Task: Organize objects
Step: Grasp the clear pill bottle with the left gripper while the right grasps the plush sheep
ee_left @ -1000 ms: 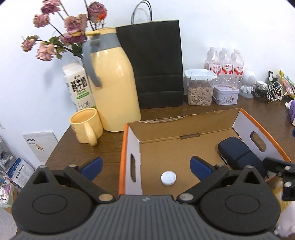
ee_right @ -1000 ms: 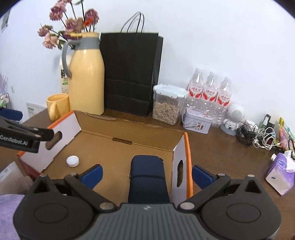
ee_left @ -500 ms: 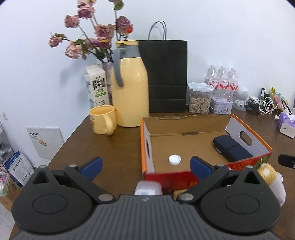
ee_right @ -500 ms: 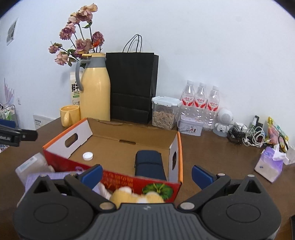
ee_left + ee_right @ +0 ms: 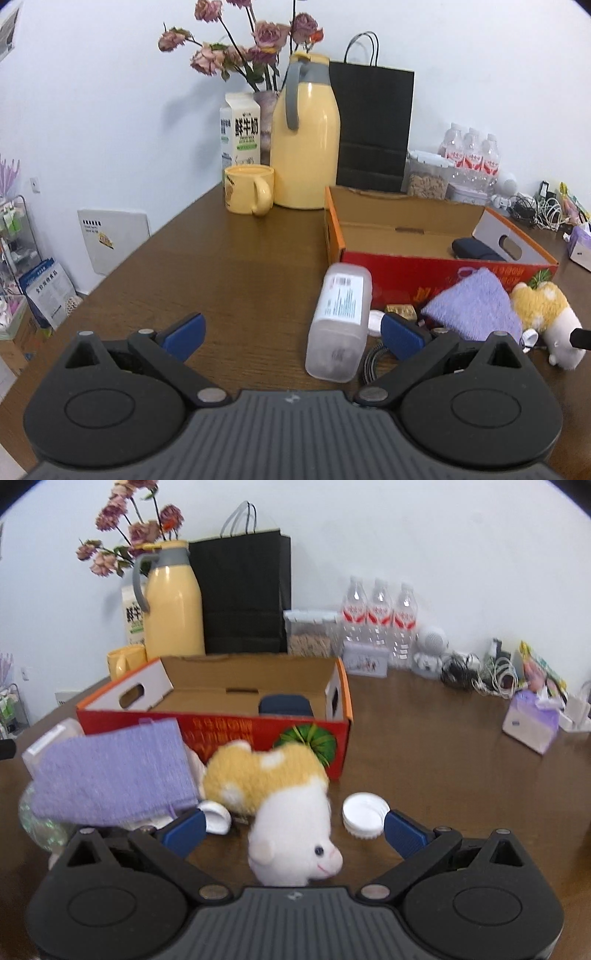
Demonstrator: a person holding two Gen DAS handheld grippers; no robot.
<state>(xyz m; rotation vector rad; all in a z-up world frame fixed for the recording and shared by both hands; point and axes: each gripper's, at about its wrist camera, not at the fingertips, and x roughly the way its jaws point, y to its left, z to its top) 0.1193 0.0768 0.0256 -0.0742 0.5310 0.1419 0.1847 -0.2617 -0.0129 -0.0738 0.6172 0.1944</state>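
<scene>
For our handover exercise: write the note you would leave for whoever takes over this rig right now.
Left gripper: open, empty, by the lying clear bottle.
Right gripper: open, empty, around the plush toy.
Done: dark case in the cardboard box.
Left, on the table in front of the box: bottle, purple cloth, plush toy, white lid.

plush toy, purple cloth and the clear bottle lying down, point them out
plush toy (image 5: 291, 827), right wrist view, on its white head
purple cloth (image 5: 110, 768), right wrist view, middle of the fabric
clear bottle (image 5: 341, 314), left wrist view, on its label
</scene>
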